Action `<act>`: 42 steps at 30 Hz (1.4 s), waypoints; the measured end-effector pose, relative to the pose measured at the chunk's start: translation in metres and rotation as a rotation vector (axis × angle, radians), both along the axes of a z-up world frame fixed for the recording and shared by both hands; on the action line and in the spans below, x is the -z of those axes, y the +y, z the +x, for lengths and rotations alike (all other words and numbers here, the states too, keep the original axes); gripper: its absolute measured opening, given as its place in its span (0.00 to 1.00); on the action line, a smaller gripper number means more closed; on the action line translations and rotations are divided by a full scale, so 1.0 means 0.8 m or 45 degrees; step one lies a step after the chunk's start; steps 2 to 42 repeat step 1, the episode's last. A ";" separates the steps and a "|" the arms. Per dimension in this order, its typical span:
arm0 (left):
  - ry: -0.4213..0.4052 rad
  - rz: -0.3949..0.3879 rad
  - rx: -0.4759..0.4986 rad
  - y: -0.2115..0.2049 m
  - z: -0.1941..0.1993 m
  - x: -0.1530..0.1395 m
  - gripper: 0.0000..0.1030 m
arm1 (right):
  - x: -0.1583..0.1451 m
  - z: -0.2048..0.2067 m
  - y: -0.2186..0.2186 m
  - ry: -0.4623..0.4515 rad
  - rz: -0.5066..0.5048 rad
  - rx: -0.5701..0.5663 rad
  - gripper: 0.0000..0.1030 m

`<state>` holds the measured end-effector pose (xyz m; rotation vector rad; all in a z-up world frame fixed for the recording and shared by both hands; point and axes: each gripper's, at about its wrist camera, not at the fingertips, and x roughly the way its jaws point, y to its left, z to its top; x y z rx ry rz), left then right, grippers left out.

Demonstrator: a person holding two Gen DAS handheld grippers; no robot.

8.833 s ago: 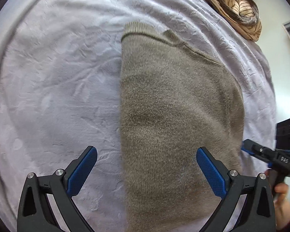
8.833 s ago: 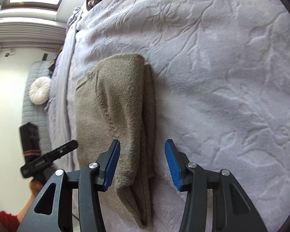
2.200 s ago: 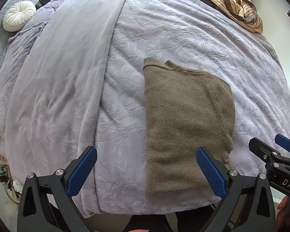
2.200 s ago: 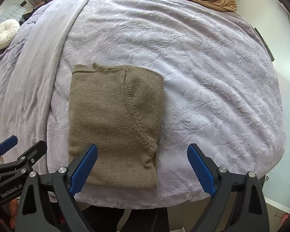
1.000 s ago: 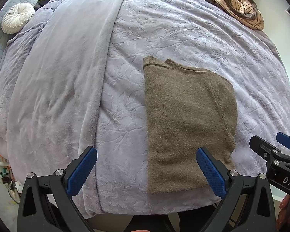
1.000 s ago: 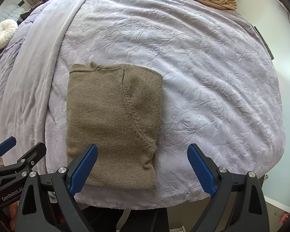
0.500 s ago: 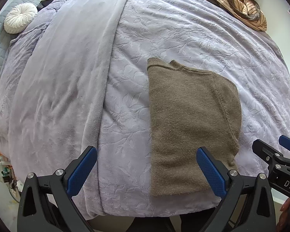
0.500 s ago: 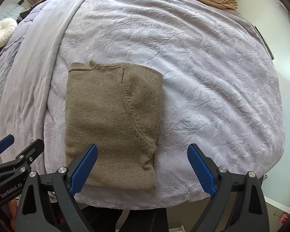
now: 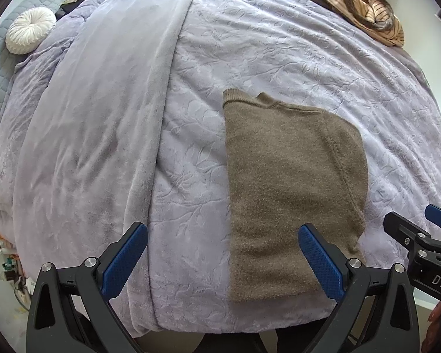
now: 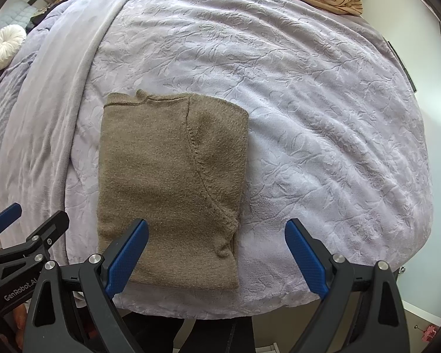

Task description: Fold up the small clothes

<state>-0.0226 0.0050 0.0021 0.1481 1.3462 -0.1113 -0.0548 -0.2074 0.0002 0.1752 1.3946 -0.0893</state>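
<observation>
Bed (image 9: 250,44) unchanged; sweater (image 9: 291,182) shifted slightly right.

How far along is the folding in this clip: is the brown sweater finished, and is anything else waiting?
Done: the brown sweater lies as a flat folded rectangle near the front edge of the lavender bedspread. In hand: nothing; the left tool and right tool are both open and clear of it. Possibly left: the striped garment lies crumpled, unfolded, at the bed's far edge.
</observation>
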 end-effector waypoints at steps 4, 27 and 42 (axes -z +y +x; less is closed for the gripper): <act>-0.003 0.001 0.009 -0.001 0.000 -0.001 1.00 | 0.000 0.001 0.000 0.000 0.000 0.000 0.92; -0.003 0.001 0.009 -0.001 0.000 -0.001 1.00 | 0.000 0.001 0.000 0.000 0.000 0.000 0.92; -0.003 0.001 0.009 -0.001 0.000 -0.001 1.00 | 0.000 0.001 0.000 0.000 0.000 0.000 0.92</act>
